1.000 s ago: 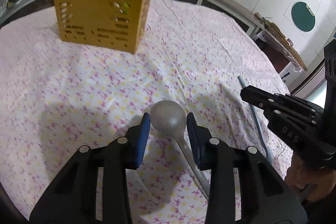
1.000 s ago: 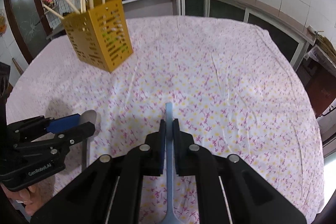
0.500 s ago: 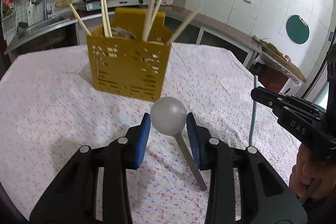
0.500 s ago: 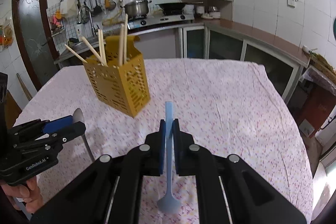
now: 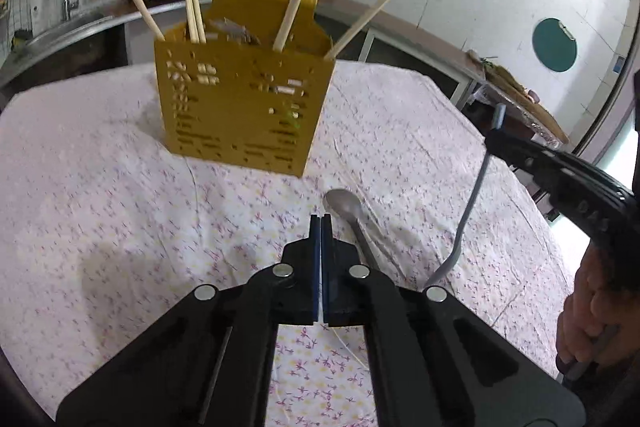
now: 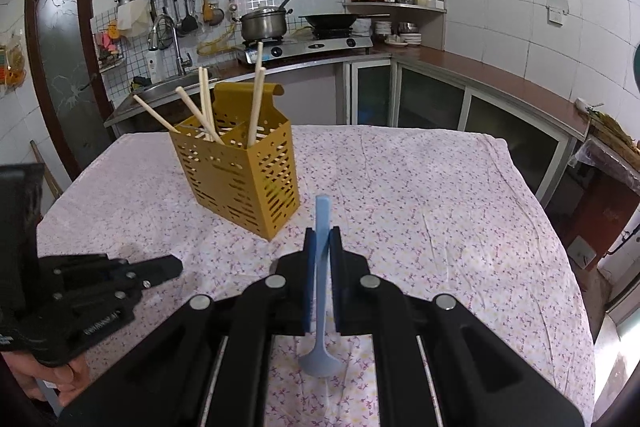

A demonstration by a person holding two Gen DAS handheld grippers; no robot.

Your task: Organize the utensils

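A yellow perforated utensil holder with several wooden chopsticks stands on the flowered tablecloth; it also shows in the right wrist view. My left gripper is shut and empty above the cloth. A metal spoon lies on the cloth just right of its tips. My right gripper is shut on a blue spoon by the handle, bowl hanging down; it shows at the right of the left wrist view. The left gripper shows at the left of the right wrist view.
The table is covered by a white cloth with pink flowers. A kitchen counter with a stove, pot and sink runs behind it. The table edge falls away at the right.
The metal spoon left my left gripper and now lies on the cloth; the left jaws have closed. Both grippers rose and tilted toward the holder. The right gripper kept the blue spoon.
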